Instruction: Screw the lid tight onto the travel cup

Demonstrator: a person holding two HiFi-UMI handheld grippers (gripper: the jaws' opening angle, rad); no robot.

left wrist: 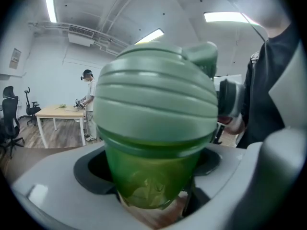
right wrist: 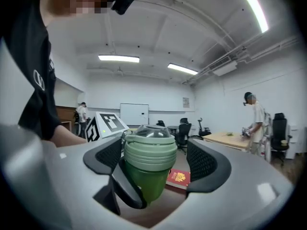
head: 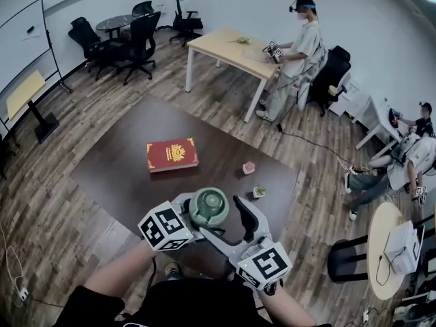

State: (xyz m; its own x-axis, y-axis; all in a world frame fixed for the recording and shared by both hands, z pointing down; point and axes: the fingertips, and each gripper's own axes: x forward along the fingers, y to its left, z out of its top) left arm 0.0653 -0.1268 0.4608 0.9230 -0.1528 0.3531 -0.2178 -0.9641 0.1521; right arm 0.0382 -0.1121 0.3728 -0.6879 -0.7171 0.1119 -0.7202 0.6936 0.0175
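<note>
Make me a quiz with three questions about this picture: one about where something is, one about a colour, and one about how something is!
1. Where is the red book?
A. on the dark table
B. on a chair
C. on the floor

2. What colour is the lid?
A. red
B. pale green
C. blue

3. How is the lid?
A. lying beside the book
B. sitting on the travel cup
C. upside down on the table

Answers:
1 A, the book lies flat on the dark table beyond the cup.
2 B, both gripper views show it pale green.
3 B, the lid caps the cup's top.
</note>
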